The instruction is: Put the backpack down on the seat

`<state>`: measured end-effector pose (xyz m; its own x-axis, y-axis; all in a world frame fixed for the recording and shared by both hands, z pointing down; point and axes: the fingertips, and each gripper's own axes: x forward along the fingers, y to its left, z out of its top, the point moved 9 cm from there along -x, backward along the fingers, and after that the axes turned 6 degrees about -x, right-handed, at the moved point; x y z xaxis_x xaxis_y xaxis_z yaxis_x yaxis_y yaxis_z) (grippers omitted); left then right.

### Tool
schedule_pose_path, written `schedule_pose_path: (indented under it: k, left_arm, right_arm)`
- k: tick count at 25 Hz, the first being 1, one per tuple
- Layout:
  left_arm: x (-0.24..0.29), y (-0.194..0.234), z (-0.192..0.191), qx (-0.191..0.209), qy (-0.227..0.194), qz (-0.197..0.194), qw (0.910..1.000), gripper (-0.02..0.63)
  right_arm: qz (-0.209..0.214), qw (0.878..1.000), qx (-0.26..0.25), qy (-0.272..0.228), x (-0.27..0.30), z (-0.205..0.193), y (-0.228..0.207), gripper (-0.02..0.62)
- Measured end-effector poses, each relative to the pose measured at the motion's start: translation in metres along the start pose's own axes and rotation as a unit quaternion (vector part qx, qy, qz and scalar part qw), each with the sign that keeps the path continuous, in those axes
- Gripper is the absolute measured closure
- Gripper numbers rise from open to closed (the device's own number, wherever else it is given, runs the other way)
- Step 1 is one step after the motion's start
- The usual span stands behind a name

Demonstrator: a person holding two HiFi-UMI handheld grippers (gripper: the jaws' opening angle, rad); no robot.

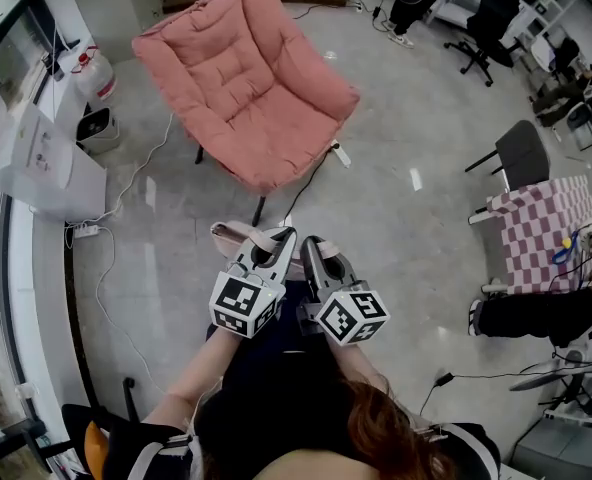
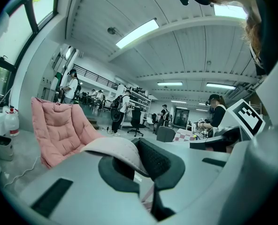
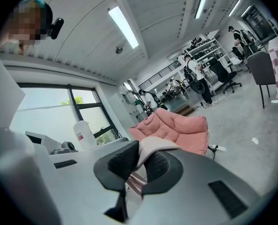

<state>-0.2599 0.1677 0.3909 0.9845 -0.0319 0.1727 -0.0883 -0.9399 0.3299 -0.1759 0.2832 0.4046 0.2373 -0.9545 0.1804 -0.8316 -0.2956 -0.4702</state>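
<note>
Carry step; the set-down hasn't started. My left claw (image 1: 274,243) is pinched tight on a pale strap (image 2: 111,149) of the backpack (image 1: 234,234). My right claw (image 1: 311,250) sits just beside it, pinching a pale strap too; I can't tell if it's the same one. The bag hangs under both claws, on my side of the pink chair (image 1: 246,88), near its front edge and not touching. Most of the bag is hidden by the claws. Next, I think: move both claws forward together over the chair's cushion, lower until the bag rests there, then let go.
</note>
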Motion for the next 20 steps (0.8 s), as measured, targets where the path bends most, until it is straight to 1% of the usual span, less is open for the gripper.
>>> schedule_pose_path:
  k: [4, 14, 20]
  left_arm:
    - [0.021, -0.004, 0.001, 0.000, 0.001, -0.001, 1.0000, 0.588]
    - [0.086, -0.004, 0.005, -0.014, 0.016, -0.023, 0.9995, 0.588]
    - [0.139, -0.007, 0.013, -0.016, 0.019, -0.042, 0.9988, 0.588]
  right_arm:
    - [-0.005, 1.000, -0.008, -0.001, 0.002, 0.009, -0.018, 0.545]
    - [-0.027, 1.000, 0.000, -0.008, 0.017, 0.036, -0.070, 0.545]
    - [-0.045, 0.999, 0.010, -0.007, 0.027, 0.061, -0.112, 0.545]
